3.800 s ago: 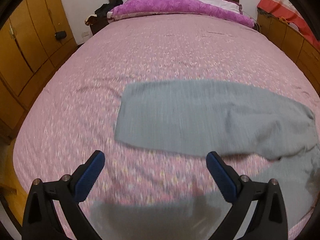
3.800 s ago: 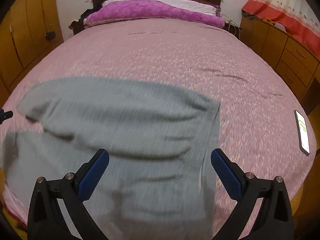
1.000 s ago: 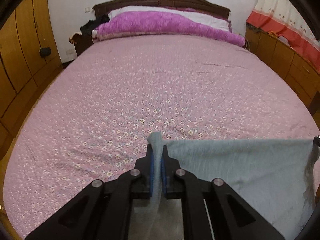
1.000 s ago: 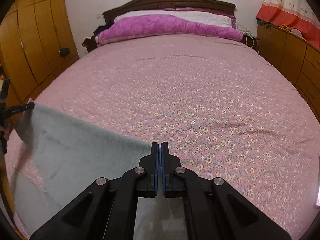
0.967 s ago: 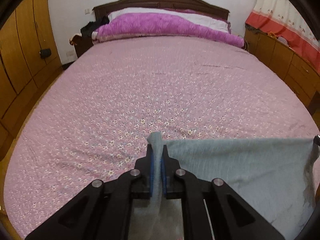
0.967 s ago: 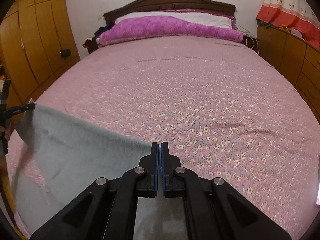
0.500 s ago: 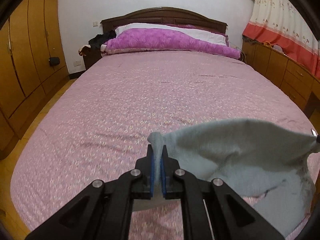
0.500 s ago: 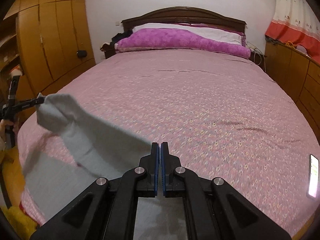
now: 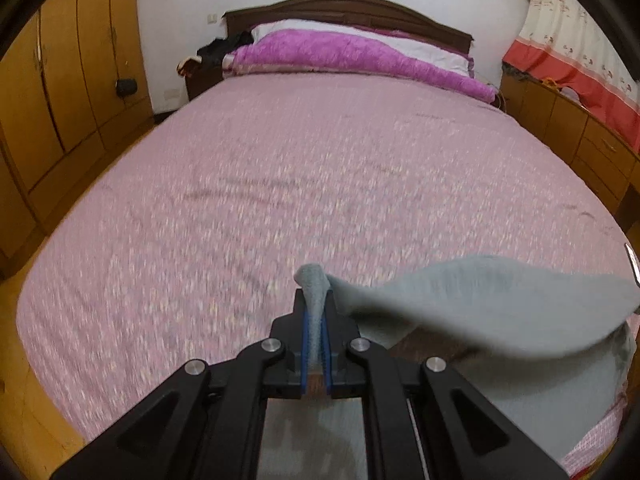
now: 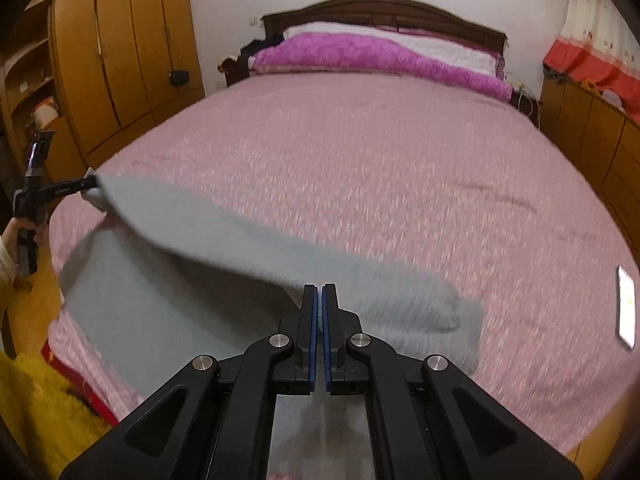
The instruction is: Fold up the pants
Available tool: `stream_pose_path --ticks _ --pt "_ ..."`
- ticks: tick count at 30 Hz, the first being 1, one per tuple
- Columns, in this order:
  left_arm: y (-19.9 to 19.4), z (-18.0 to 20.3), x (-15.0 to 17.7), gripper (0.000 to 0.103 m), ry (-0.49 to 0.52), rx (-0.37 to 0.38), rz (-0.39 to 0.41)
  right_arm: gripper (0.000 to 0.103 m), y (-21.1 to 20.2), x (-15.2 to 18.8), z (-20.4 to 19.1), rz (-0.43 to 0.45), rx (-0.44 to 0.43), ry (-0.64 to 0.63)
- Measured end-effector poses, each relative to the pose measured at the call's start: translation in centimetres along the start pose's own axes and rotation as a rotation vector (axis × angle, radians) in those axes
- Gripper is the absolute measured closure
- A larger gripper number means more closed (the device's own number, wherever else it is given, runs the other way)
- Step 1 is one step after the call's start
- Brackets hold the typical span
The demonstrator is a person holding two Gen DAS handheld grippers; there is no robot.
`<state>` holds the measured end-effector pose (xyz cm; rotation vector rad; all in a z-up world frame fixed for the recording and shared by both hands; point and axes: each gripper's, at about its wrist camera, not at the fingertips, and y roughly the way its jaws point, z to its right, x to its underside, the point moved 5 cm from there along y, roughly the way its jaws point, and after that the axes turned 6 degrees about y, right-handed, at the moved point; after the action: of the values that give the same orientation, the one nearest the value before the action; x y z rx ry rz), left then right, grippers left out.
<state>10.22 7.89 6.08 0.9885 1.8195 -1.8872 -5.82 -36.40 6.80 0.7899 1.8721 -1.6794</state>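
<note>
Both grippers, left [image 9: 316, 320] and right [image 10: 320, 312], pinch one edge of the grey pants [image 10: 192, 248], lifted over the bed [image 10: 380, 184]; the fold looks midway, nothing laid flat yet.

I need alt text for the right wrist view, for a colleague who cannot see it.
The right gripper, shut on the grey pants, lifts one end over a pink bed. The left gripper holds the other end at far left. A phone lies on the bed's right edge.

Both wrist views (low, close) face the bed [image 9: 320, 168] headboard [image 10: 384, 8].
</note>
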Motion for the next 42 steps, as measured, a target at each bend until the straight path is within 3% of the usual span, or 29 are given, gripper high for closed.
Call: stream_pose_path --ticks 7,14,17,25,33,42 --pt "0.9 -0.3 4.1 0.095 -0.039 -0.011 -0.063 0.103 2.7 3.7 -0.2 -0.09 0.023 0.015" --pt "0.7 -0.4 6.6 0.077 -0.062 -0.046 -0.088 0.103 5.3 6.1 1.2 -0.185 0.045 0.112" --pt "0.3 -0.6 7.4 0.073 -0.095 -0.045 -0.101 0.101 5.1 6.5 1.5 -0.172 0.038 0.143" --pt "-2.8 0.6 8.9 0.072 -0.147 0.008 -0.107 0.078 3.9 6.6 1.0 -0.175 0.012 0.238" --pt "-3.1 4.1 7.6 0.067 -0.217 0.185 -0.085 0.073 2.4 6.6 2.1 -0.152 -0.004 0.416" --pt "0.6 4.7 6.0 0.067 -0.32 0.201 -0.135 0.071 1.3 6.9 5.8 -0.084 -0.05 0.716"
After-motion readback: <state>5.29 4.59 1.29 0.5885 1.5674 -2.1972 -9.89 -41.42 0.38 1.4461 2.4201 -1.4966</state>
